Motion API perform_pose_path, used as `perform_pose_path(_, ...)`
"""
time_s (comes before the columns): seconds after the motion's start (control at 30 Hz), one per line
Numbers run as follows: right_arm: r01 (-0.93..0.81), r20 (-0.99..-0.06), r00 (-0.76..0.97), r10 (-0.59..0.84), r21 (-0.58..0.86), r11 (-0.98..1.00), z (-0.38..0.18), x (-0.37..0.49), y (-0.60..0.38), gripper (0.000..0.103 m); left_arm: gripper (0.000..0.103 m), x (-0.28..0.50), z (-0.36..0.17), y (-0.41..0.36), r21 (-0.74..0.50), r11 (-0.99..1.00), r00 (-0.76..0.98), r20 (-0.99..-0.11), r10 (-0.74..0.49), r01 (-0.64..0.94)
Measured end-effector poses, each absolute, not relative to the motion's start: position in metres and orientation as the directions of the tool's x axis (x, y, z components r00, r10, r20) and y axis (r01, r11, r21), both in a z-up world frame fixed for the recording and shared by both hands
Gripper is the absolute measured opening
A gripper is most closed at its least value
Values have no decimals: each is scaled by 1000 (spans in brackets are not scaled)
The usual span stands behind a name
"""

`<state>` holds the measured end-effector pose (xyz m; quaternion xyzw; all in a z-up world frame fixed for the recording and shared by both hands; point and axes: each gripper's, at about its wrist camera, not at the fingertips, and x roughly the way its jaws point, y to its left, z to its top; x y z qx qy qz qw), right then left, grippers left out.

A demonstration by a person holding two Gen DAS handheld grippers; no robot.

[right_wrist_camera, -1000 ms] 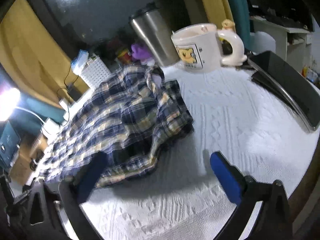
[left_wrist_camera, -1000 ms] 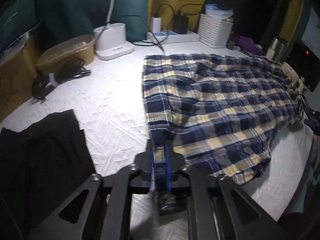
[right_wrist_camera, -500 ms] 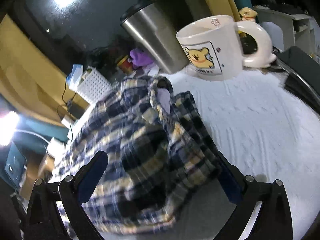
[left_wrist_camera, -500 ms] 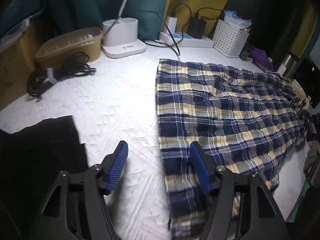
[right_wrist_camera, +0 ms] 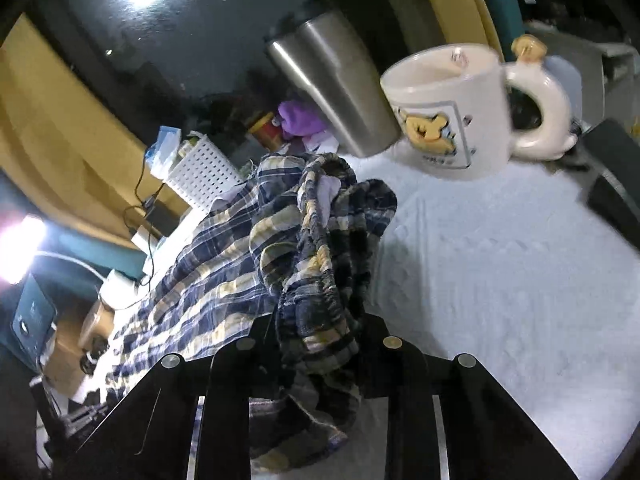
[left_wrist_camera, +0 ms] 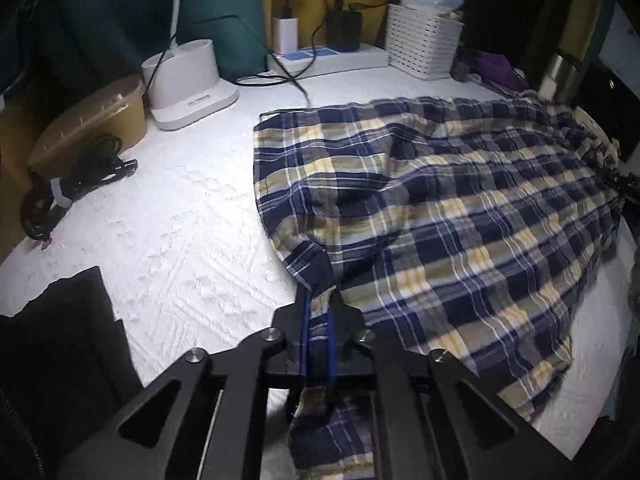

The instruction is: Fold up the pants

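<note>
So the left gripper [left_wrist_camera: 318, 332] has just closed, its blue pads pinching a hem corner of the plaid pants [left_wrist_camera: 440, 208], which lie spread over the white quilted tabletop [left_wrist_camera: 180, 220]. The right gripper [right_wrist_camera: 316, 344] has just closed too, clamped on a bunched wad of the waistband end. Past it sit a cartoon-bear mug [right_wrist_camera: 452, 108] with unreadable print, a steel tumbler [right_wrist_camera: 336, 88] and a white basket [left_wrist_camera: 424, 40] holding a blue-white packet.
</note>
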<state>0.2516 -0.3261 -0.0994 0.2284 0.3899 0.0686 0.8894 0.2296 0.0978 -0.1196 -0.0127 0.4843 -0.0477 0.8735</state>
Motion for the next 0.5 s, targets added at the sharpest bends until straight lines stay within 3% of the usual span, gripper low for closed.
perform_pose_path(0.33, 51, -645, 723, 246, 406, 913, -59, 186, -345, 25, 3, 178, -84, 82, -122, 986, 571, -804, -165, 113)
perform_pose_path(0.5, 68, -666, 707, 240, 401, 913, -66, 163, -349, 25, 3, 154, -85, 83, -160, 981, 566, -801, -195, 112)
